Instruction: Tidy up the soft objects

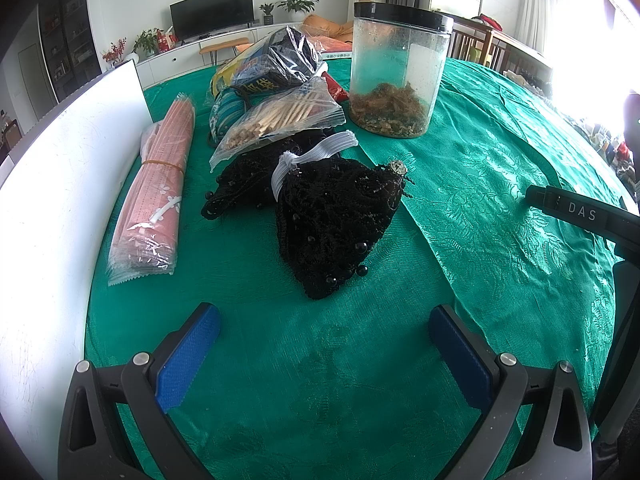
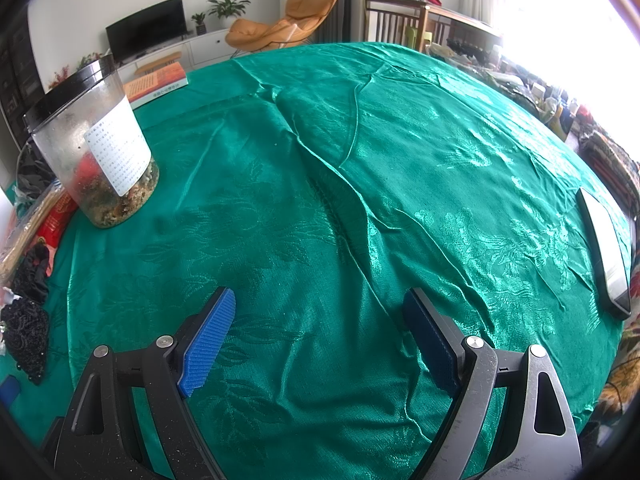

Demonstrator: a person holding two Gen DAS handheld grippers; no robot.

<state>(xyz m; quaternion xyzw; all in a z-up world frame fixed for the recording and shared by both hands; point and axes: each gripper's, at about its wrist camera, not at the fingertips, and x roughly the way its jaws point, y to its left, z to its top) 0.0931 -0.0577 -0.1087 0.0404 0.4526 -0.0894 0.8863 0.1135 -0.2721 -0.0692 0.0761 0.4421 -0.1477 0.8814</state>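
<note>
1. along the left edge of the left wrist view, a white board [image 1: 60, 184] stands upright at the border of the green tablecloth [image 1: 460, 208].
2. just beside the board lies a pink pack of face masks [image 1: 158, 188] in clear wrap, bound with a rubber band.
3. to its right, a pile of plastic bags [image 1: 280, 96] sits at the far side, one of them holding thin sticks.
4. in front of the pile lies the black beaded lace pouch [image 1: 332, 224], bunched up, with a white elastic band [image 1: 304, 156] resting across its upper part; a second black lace piece [image 1: 244, 184] touches it on the left.
5. farther right, a clear jar [image 1: 396, 76] with a black lid stands upright, with brown dried bits at its bottom.
6. the left gripper [image 1: 324, 348] hovers near the pouch, fingers spread wide and holding nothing; its blue pads [image 1: 188, 360] are apart from the lace.
7. in the right wrist view, the jar [image 2: 96, 148] stands at the far left with a white label facing the camera, and the pouch [image 2: 24, 332] shows at the left edge.
8. the right gripper [image 2: 320, 336] is over bare, wrinkled cloth [image 2: 320, 160], fingers wide apart and empty.
9. at the right edge, a phone [image 2: 604, 252] lies flat on the cloth, well apart from the gripper.
</note>
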